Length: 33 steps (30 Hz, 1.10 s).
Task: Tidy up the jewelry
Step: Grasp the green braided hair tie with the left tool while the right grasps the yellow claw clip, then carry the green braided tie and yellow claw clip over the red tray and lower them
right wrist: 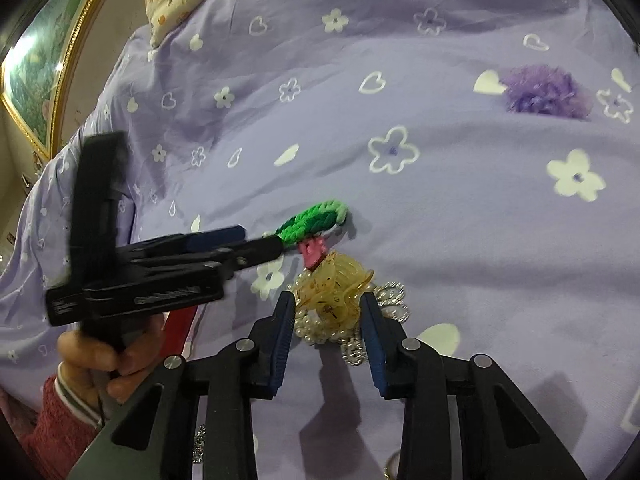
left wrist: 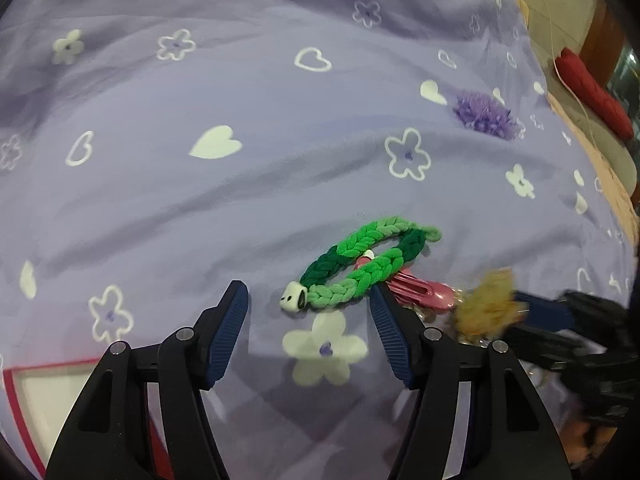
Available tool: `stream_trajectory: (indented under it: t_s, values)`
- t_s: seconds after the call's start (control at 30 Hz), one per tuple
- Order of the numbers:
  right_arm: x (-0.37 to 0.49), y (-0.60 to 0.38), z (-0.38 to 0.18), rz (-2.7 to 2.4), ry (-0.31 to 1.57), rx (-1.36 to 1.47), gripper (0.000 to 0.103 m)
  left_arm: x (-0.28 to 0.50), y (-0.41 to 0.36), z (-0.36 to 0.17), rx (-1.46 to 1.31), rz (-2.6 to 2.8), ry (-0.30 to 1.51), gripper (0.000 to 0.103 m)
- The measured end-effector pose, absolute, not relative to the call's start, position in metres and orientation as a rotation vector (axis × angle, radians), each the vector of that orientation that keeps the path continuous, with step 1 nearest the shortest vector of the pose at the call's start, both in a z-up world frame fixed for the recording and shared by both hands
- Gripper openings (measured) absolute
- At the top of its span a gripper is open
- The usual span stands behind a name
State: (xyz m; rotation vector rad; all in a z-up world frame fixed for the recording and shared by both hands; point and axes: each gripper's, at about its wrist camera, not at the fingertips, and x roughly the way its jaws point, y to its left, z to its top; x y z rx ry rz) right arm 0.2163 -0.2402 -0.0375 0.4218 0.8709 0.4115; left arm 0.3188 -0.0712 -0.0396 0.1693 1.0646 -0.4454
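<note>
A green braided hair band (left wrist: pixel 360 260) with a small white charm (left wrist: pixel 294 298) lies on the purple flowered bedsheet (left wrist: pixel 240 200), over a pink hair clip (left wrist: pixel 424 292). My left gripper (left wrist: pixel 308 300) is open, its fingertips either side of the band's near end. In the right wrist view my right gripper (right wrist: pixel 328 304) is open around a yellow claw clip (right wrist: pixel 336 284) that sits on a pearl and rhinestone pile (right wrist: pixel 384 300). The green band (right wrist: pixel 316 220), the pink clip (right wrist: pixel 312 250) and the left gripper (right wrist: pixel 256 240) show there too. A purple fluffy scrunchie (left wrist: pixel 486 116) lies farther off.
A red-edged white box (left wrist: pixel 36 400) sits at the lower left in the left wrist view. The bed's edge, a red cushion (left wrist: pixel 592 92) and floor lie to the right. A gold-framed picture (right wrist: pixel 36 68) hangs at the left in the right wrist view.
</note>
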Motion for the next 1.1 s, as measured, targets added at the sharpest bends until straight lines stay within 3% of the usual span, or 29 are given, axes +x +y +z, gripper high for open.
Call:
stream_trajectory:
  t_s: [0.17,0.23,0.27,0.3,1.1]
  values:
    - [0.207,-0.258,-0.029,0.393,0.843,0.456,0.033,0.325,-0.076,-0.045,0.134,-0.469,1.058,0.059]
    - [0.204,-0.262,-0.027,0.388,0.838,0.462,0.033,0.326,-0.077,-0.044,0.109,-0.485,1.052,0.030]
    - [0.202,-0.264,-0.026,0.385,0.836,0.462,0.033,0.326,-0.076,-0.044,0.096,-0.492,1.056,0.028]
    - [0.201,-0.264,-0.026,0.383,0.835,0.463,0.033,0.326,-0.075,-0.043,0.084,-0.495,1.058,0.015]
    - [0.168,-0.209,-0.017,0.480,0.850,0.409,0.033,0.195,0.013,-0.005,-0.199,-0.379,0.993,0.015]
